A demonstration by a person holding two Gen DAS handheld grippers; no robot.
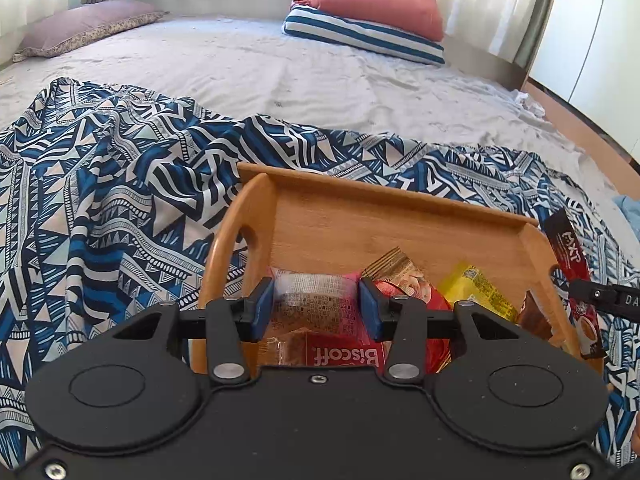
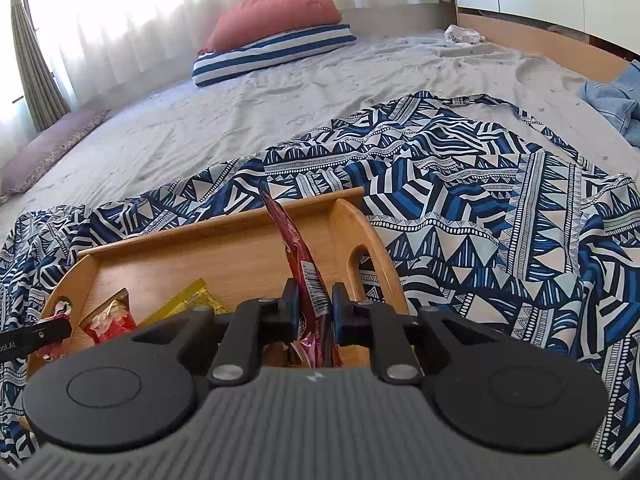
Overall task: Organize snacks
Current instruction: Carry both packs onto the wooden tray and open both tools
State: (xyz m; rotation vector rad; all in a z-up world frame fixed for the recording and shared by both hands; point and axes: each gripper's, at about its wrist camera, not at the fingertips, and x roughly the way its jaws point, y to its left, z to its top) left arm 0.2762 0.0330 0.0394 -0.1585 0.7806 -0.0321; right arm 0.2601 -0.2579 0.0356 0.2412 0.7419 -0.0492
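The left gripper (image 1: 316,306) has a matte black body with two round raised discs, one at each side; black link arms go forward from silver rivets; a small screw sits at the middle of the front edge, and two more at the bottom corners; its pads (image 1: 262,308) are blue. The right gripper (image 2: 316,306) has the same black discs, links and silver rivets; its middle part is grey with fine ribs; its pads (image 2: 340,312) are dark blue; white letters mark its side in the left wrist view.

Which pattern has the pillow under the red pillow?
The pillow has dark blue and white stripes. The right wrist view shows it best.
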